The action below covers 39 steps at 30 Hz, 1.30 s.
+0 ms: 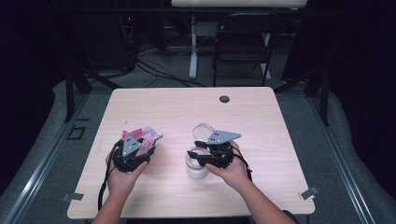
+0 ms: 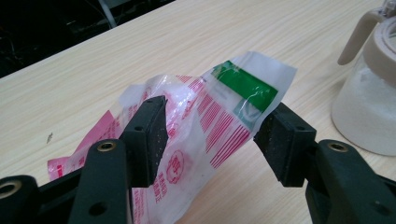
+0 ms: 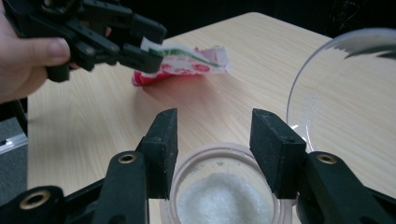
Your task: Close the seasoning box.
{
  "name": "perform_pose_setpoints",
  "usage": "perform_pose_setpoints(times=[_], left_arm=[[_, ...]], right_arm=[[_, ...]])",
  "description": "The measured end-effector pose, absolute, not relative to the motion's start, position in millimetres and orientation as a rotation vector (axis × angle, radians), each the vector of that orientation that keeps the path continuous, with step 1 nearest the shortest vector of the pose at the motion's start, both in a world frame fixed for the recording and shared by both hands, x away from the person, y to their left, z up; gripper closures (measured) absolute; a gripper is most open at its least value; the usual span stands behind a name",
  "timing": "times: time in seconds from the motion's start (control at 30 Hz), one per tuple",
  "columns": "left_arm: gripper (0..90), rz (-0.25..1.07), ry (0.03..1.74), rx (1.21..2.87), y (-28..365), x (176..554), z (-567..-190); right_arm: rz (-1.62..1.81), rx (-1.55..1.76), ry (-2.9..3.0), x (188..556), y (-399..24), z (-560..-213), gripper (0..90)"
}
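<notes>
A red, white and green plastic bag (image 1: 150, 134) is held up at a slant over the table's left half, its far end low by the wood. My left gripper (image 1: 142, 148) is shut on it; in the left gripper view both pads (image 2: 149, 135) press the bag (image 2: 219, 112) from its two sides. A glass jar of white powder (image 1: 196, 169) stands mid-table with its clear lid (image 1: 204, 128) flipped up. My right gripper (image 3: 215, 140) stands open just above the jar's mouth (image 3: 224, 200), the lid (image 3: 345, 93) at its right. Beyond it, the left gripper (image 3: 140, 51) holds the bag (image 3: 187, 63).
The light wooden table (image 1: 187, 107) has a dark round grommet (image 1: 224, 99) near its far edge. Metal clips sit at the front corners (image 1: 309, 192). A black folding chair (image 1: 243, 42) and floor cables lie beyond the table. The jar (image 2: 364, 112) stands close to the right of the bag.
</notes>
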<state>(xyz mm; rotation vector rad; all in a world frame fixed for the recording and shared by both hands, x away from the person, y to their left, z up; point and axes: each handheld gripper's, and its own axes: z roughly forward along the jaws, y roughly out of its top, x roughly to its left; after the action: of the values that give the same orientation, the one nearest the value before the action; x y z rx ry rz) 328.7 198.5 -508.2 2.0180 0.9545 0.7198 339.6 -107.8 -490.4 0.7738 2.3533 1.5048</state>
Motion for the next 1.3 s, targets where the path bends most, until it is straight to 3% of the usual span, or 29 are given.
perform_pose_setpoints(times=[0.17,0.53,0.9,1.3], left_arm=[[44.8,0.722,0.927,2.029,192.2,325.9,-506.3],[46.8,0.683,0.847,2.032,177.4,320.0,-495.8],[49.4,0.686,0.751,2.057,156.5,308.0,-484.9],[56.7,0.641,0.686,2.088,136.2,304.8,-490.5]], right_arm=[[1.512,0.75,2.339,333.4,-108.2,-483.1,52.9],[1.523,0.791,2.352,326.6,-120.4,-468.3,69.2],[1.558,0.867,2.228,328.2,-150.3,-447.1,73.2],[1.55,0.991,2.116,339.1,-175.4,-445.9,77.4]])
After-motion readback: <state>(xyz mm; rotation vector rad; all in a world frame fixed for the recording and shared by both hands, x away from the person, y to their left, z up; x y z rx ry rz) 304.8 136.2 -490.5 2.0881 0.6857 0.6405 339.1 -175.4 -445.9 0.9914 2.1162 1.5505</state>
